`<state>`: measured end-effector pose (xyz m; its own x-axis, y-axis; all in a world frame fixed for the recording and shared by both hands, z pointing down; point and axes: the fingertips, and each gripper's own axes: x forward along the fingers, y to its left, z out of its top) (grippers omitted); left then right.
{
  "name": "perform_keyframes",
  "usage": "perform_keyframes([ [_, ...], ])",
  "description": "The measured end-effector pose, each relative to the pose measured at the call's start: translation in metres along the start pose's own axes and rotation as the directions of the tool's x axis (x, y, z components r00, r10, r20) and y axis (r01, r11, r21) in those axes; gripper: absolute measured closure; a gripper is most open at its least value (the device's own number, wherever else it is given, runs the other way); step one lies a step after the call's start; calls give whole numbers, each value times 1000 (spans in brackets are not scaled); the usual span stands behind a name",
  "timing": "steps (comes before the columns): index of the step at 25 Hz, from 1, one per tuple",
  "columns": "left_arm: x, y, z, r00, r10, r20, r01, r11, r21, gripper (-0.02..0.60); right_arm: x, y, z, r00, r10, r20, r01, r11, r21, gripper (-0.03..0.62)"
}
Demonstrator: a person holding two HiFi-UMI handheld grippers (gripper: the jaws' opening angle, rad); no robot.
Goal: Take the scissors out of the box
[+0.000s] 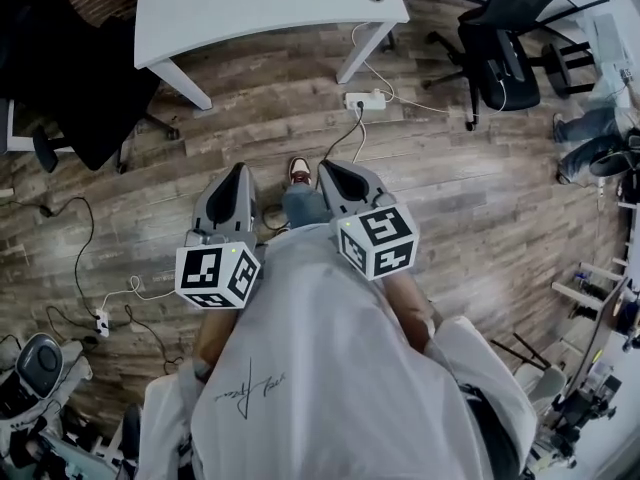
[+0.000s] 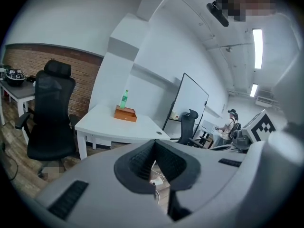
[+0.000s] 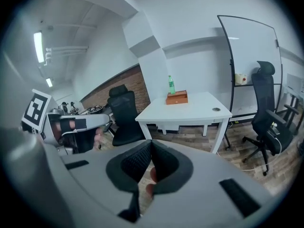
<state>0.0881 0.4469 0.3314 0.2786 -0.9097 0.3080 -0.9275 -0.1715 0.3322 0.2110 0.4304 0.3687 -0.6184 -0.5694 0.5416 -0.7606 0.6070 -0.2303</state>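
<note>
Hidden: we could not see the scissors in any view. The box (image 2: 125,113) was far off and small, and its inside did not show.
Cut off: in the head view only the near part of the white counter (image 1: 260,8) showed, at the top edge, and the part with the box lay outside the picture.
Hard to make out: we could not tell whether the box was open or closed.
Box: it sat on the counter (image 2: 104,125), brown and low, well apart from both tongs.
Bottle: a green bottle (image 2: 125,99) stood upright just behind the box; we could not tell whether they touched.
Left tongs (image 1: 241,171): in their own view the tips (image 2: 154,144) met with nothing between them. A black office chair (image 2: 50,113) stood left of the counter.
Right tongs (image 1: 328,168): the tips (image 3: 151,144) were likewise together and empty. Through the gap below them we saw a bit of the person's shoe (image 3: 150,175).
Only the gripper views: the box (image 3: 176,98), the bottle (image 3: 170,85) and a whiteboard (image 3: 251,46).
Only the head view: both tongs side by side over the wooden floor (image 1: 480,208), short of the counter.
</note>
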Motion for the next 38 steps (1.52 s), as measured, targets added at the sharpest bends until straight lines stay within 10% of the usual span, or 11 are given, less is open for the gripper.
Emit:
perform_keyframes([
  [21,154,9,56,998,51,-24,-50,998,43,574,105,-100,77,989,144,-41,-144,989,16,583],
  [38,183,32,53,997,75,-21,-76,995,-59,574,129,-127,98,995,96,-25,-96,995,3,583],
])
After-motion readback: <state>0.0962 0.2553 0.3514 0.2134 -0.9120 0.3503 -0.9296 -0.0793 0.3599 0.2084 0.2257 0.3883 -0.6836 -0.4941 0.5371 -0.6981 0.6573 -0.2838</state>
